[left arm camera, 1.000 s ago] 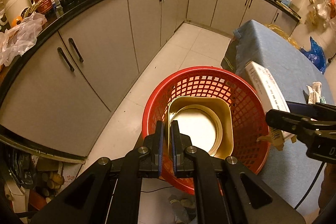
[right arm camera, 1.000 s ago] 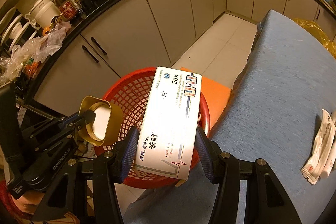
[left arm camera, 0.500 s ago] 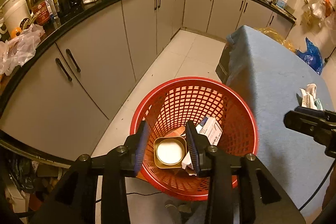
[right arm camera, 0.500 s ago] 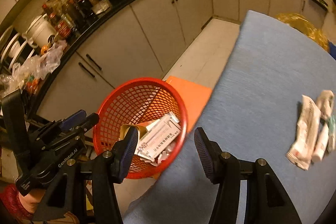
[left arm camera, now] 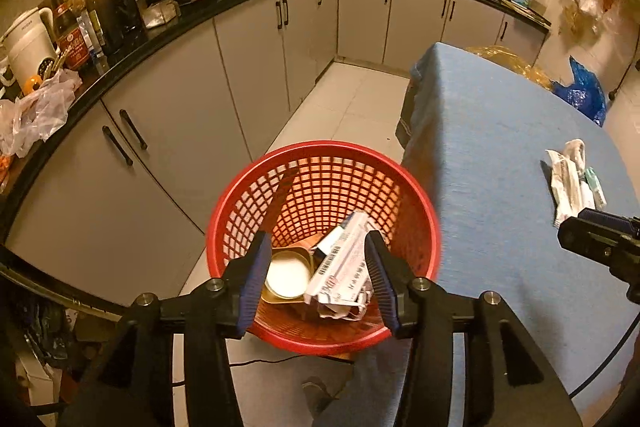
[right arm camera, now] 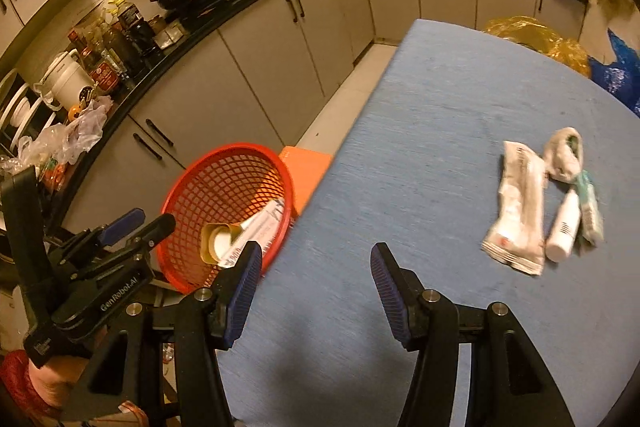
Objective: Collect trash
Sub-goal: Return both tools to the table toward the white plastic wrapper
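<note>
**Both grippers empty, two items in basket, more trash on table**

Landmark: round red plastic mesh basket, standing beside the left edge of the blue-cloth table.

Left gripper hovers over the basket's near rim, fingers spread wide, nothing between them. Inside the basket, at the bottom: square gold tin with white inside, and touching it on its right a white printed cardboard box, lying tilted.

Right gripper is over the table, right of the basket, fingers apart, empty. Same basket shows at its left finger, tin and box visible inside.

Trash on the table, well right of the basket: crumpled white wrapper, just beside it a small white bottle, a crumpled white wad and a green-white packet, all bunched together. Slightly blurred, print unreadable.

Orange flat thing sits behind the basket against the table edge.
</note>
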A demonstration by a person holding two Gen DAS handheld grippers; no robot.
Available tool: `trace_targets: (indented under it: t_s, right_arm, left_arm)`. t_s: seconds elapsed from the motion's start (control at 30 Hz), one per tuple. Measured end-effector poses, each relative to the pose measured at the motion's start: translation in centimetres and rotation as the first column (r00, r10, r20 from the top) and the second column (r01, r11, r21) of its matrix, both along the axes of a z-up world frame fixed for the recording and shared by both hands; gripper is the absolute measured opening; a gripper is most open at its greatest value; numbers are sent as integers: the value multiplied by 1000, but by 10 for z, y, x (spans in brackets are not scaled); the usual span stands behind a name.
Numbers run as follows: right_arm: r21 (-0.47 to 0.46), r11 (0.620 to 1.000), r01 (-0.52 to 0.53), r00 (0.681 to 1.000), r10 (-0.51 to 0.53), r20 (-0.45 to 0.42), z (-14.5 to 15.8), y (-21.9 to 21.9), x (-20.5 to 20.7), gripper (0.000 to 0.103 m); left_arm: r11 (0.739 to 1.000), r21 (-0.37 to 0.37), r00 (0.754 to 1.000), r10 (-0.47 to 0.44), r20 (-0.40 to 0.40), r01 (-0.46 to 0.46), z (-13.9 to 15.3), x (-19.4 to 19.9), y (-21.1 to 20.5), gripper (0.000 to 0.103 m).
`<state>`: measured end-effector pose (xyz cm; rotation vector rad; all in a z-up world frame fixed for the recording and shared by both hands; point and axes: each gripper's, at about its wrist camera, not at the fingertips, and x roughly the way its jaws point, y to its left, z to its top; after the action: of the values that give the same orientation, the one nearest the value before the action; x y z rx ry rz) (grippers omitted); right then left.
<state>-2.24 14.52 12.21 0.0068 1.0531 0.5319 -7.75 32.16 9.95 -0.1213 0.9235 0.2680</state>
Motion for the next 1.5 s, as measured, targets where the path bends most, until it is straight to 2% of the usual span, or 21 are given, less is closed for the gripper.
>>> trace_targets:
  t_s: [0.27,0.5,1.03,1.17,1.23,1.5]
  right_arm:
    - [7,999,40,999,-40,23,5,-43,-13,61]
    - [23,992,121,992,-122,33,12,-96,-21,61]
    - [44,958,284,958,-286,28,15,-194,-27,61]
    - [47,946,321,947,-322,7,11,-216,-26,61]
    - [45,942,332,943,-332,3,9,-223,-26,61]
    - [20,939,344,939,-344,-5,5,-258,-30,61]
  left_arm:
    - [999,23,999,-31,10,30,10,-5,-36,48]
    - [996,32,996,-83,22,82,17,-2,-73,48]
    - [973,39,973,-230,19,229,24,21,-164,48]
    - [966,28,966,-259,7,259,24,28,-180,50]
    - [962,4,962,-275,-6,275,22,36,-189,57]
    - [935,-90,936,-348,-59,342,7,78,-237,65]
